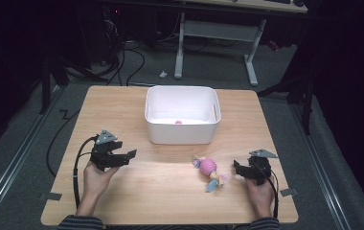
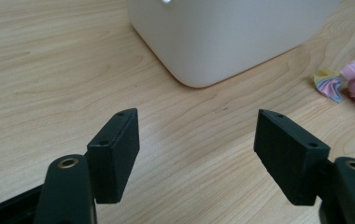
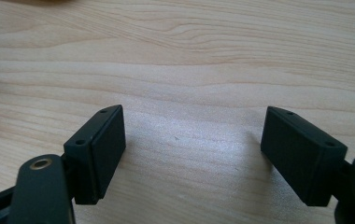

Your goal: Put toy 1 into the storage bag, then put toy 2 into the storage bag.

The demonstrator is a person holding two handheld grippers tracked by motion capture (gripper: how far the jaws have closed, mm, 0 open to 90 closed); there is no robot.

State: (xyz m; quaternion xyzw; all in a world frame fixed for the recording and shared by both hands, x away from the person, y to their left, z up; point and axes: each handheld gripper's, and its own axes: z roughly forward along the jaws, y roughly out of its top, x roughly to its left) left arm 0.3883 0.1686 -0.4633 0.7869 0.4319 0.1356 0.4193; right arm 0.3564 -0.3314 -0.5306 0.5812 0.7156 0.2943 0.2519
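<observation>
A pink ball-shaped toy (image 1: 209, 168) with pastel ruffled ends lies on the wooden table (image 1: 161, 196), in front of a white bin (image 1: 182, 129). Something small and pink (image 1: 178, 122) rests inside the bin. My left gripper (image 1: 125, 152) sits at the table's left, open and holding nothing, and points toward the bin. In the left gripper view its gripper (image 2: 196, 123) faces the bin's corner (image 2: 231, 37), with the toy (image 2: 353, 81) at the right edge. My right gripper (image 1: 237, 168) stands open just right of the toy. Between its fingertips (image 3: 194, 116) there is bare wood.
The bin stands at the table's middle back. Beyond the table, a desk frame (image 1: 218, 33) and cables (image 1: 132, 57) sit on the grey floor. A cable (image 1: 77, 167) trails from the left gripper along the table's left side.
</observation>
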